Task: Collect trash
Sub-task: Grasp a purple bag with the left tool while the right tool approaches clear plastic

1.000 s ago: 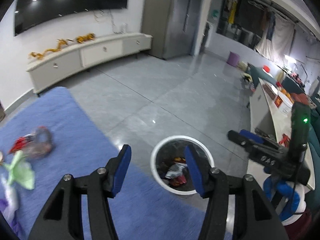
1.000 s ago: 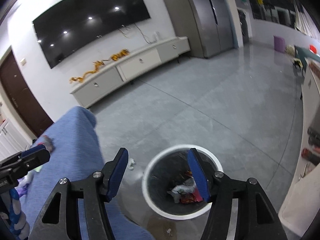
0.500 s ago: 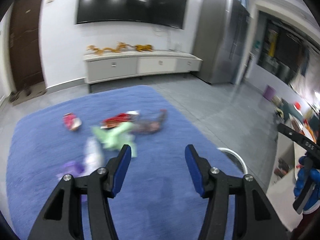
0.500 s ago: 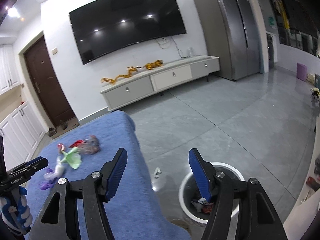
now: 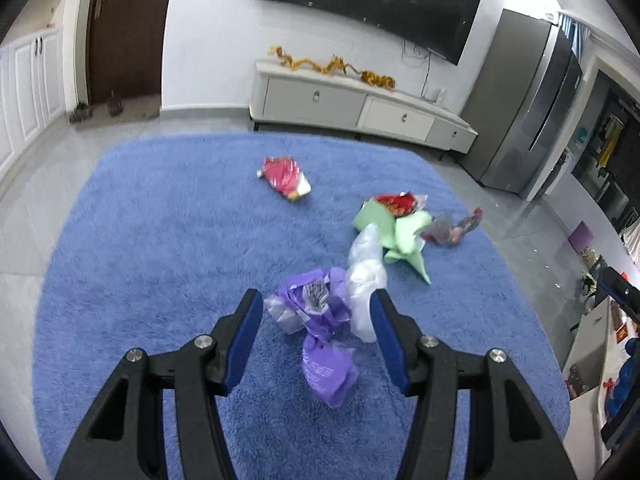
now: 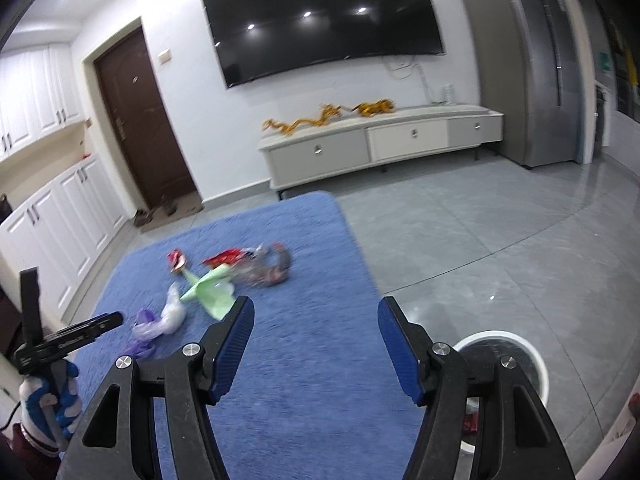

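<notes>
Trash lies scattered on a blue rug. In the left wrist view my left gripper hangs open just above a crumpled purple bag, whose folds show between the fingers without touching the pads. Beside it lie a clear plastic bag, green paper, a red wrapper, a grey-red wrapper and a red snack bag. My right gripper is open and empty over the rug's right part. The white-rimmed trash bin stands on the floor at its lower right.
A low white TV cabinet and a wall TV stand beyond the rug, a brown door to the left. Grey tiled floor surrounds the rug. A gloved hand holds the left gripper's handle.
Both views have swung from the bin toward the rug. The left gripper now hangs over the purple bag, and the bin has left its view. Both grippers stay open.
</notes>
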The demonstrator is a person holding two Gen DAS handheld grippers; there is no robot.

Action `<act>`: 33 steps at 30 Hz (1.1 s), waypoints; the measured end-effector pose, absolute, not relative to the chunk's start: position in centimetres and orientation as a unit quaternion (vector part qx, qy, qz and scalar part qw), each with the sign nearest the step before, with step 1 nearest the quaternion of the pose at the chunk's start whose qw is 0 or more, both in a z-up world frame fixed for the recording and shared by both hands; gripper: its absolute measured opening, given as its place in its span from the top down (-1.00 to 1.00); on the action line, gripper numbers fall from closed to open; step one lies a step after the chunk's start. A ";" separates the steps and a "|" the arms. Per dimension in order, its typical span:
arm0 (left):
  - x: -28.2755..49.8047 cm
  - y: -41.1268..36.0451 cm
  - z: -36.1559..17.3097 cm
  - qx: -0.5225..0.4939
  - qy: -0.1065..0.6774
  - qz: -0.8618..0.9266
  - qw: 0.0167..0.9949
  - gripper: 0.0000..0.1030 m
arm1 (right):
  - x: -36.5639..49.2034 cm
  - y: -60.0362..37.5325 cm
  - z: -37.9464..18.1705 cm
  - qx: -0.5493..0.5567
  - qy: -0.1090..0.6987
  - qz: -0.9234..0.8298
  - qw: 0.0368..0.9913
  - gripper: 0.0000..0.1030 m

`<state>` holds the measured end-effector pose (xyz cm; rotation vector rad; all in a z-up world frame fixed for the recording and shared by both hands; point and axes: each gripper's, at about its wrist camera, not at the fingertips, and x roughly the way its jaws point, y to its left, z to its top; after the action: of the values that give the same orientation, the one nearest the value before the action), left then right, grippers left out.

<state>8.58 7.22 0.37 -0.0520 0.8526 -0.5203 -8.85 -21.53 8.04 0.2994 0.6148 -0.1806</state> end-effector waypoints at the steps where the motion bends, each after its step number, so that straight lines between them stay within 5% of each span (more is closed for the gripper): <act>1: 9.0 7.1 -0.1 -0.029 0.416 -0.256 0.872 -0.05 | -8.3 -21.1 7.8 0.145 0.306 -0.082 0.937 -0.20; 8: 11.3 5.8 -3.1 -0.034 0.443 -0.255 0.859 -0.02 | -3.7 -17.7 5.9 0.127 0.349 -0.043 0.927 -0.20; 16: 12.6 8.3 -3.9 -0.072 0.413 -0.250 0.873 0.31 | 1.7 -13.2 3.0 0.119 0.397 0.012 0.910 -0.20; 27: 13.2 10.8 -4.0 -0.109 0.399 -0.231 0.881 0.35 | 8.3 -7.0 -0.7 0.140 0.443 0.092 0.880 -0.19; 33: 13.3 10.4 -4.3 -0.103 0.402 -0.232 0.880 0.35 | 9.9 -5.4 -2.1 0.126 0.458 0.096 0.875 0.22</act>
<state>13.33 10.41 -4.27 -0.2156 0.8370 -0.4835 9.93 -5.45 -2.13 0.2628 0.9553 0.2006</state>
